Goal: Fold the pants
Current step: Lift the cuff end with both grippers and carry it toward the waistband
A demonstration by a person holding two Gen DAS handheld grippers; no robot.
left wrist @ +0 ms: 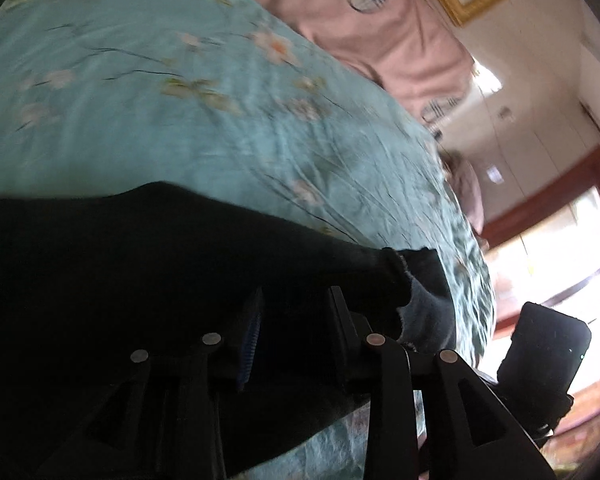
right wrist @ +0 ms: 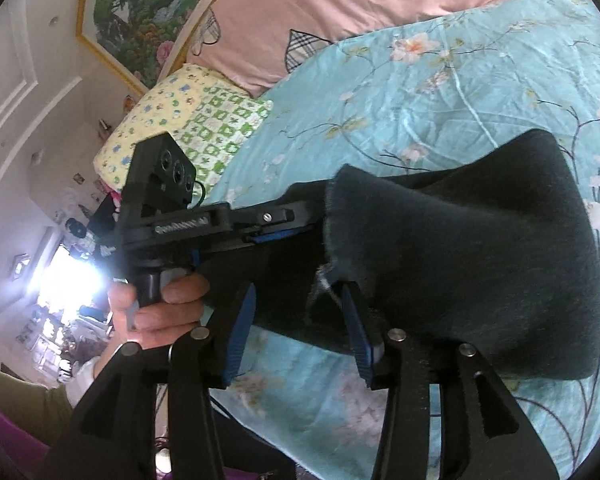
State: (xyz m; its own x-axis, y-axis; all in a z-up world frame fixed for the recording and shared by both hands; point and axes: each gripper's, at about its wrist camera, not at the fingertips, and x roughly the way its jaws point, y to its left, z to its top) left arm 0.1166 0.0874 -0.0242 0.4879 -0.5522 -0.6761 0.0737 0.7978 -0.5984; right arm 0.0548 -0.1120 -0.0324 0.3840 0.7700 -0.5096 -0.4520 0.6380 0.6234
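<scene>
Right wrist view: the dark pants (right wrist: 460,248) lie on the turquoise floral bedspread (right wrist: 440,92), one raw-cut end (right wrist: 332,240) lifted off the bed. The cloth bulges in a raised fold toward the right of frame. The right gripper (right wrist: 300,336) has its blue-padded fingers (right wrist: 242,332) spread apart; the fabric edge rests against the right-hand pad, while the left-hand pad is clear of it, with bedspread visible in the gap. Not clamped on anything.

Same view: the left gripper (right wrist: 268,236) reaches in from the left and meets the lifted end of the pants. Its tips are buried in dark cloth, so whether they pinch it cannot be told here. A bare hand (right wrist: 160,308) grips its handle.

Left wrist view (blurred): the pants (left wrist: 140,260) fill the lower left of frame, draped over the left gripper (left wrist: 296,324). A gap shows between its two fingers, but everything there is black; closure on the cloth cannot be told. The frayed end (left wrist: 404,292) hangs just right of the fingers. The right gripper's body (left wrist: 548,352) sits at lower right.

Surroundings: pink bedding (right wrist: 320,4) beyond the bedspread, a yellow-green checked pillow (right wrist: 188,120) at its left, a gold-framed painting (right wrist: 140,12) on the wall.
</scene>
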